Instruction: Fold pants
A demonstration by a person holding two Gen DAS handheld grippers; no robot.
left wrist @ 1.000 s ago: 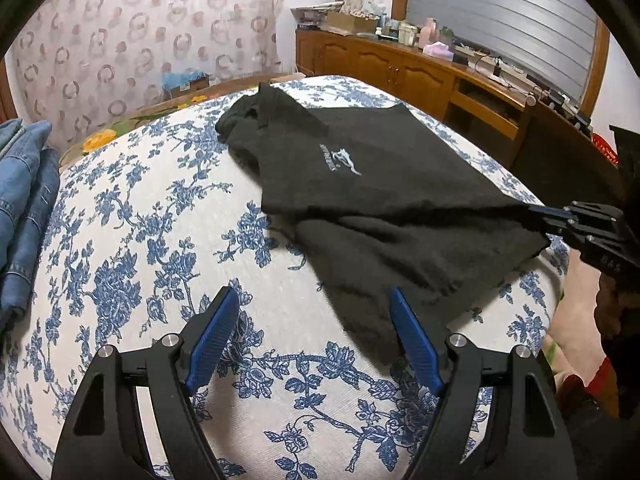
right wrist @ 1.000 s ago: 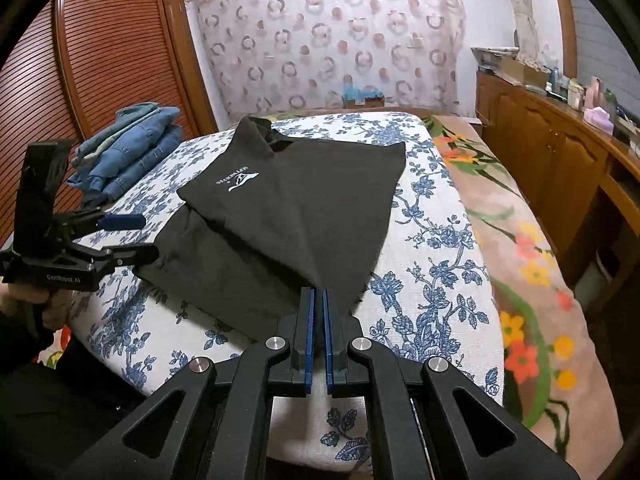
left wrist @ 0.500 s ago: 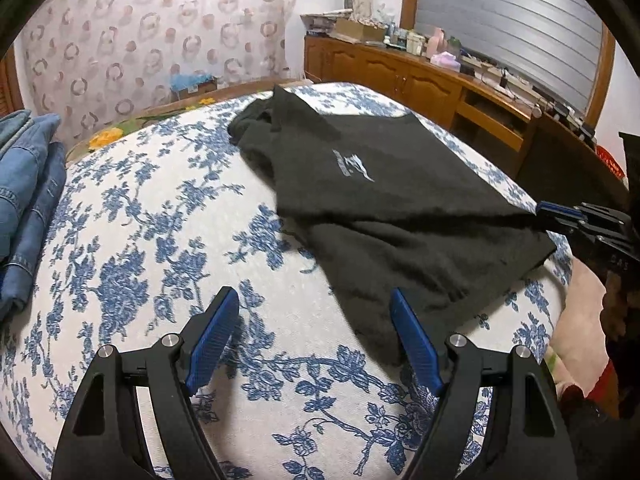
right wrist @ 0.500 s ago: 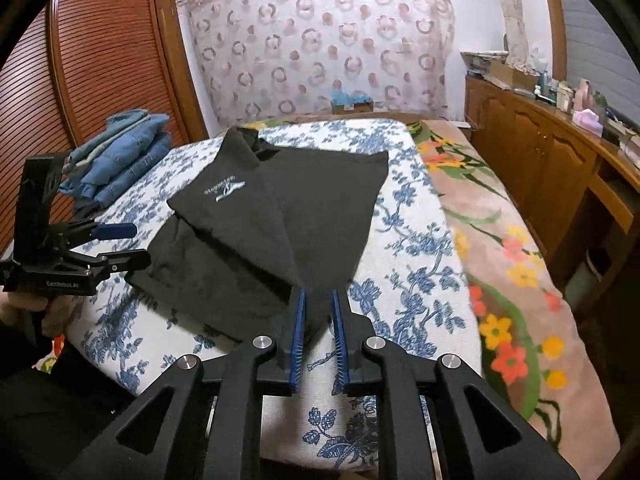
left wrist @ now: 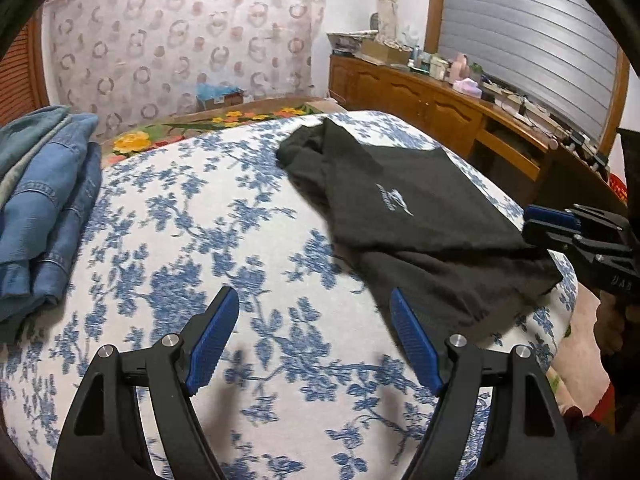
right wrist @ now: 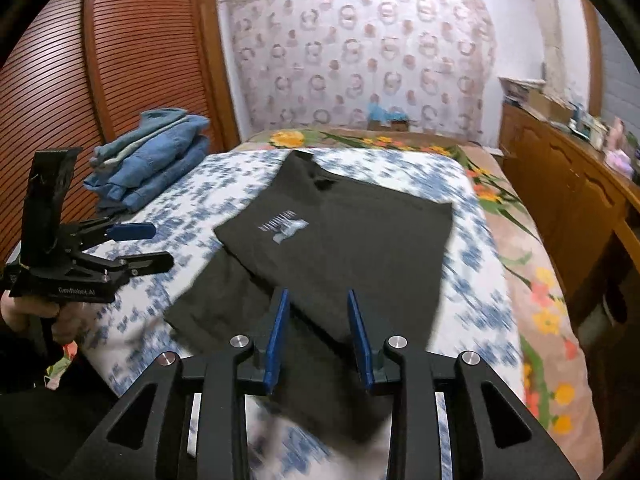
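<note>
Both grippers hold nothing: the right gripper (right wrist: 318, 336) has its ribbed blue pads opening just above the black pants (right wrist: 340, 240), while the left gripper (left wrist: 314, 340) gapes wide over the bed (left wrist: 180, 220). Soft, matte pants lie folded near the bed's right edge.

Left black two-finger gripper with blue pads (left wrist: 314, 336) held wide apart, nothing between them; right black blue-padded gripper (right wrist: 318, 330) angled down, jaws opening, gripping nothing.
</note>
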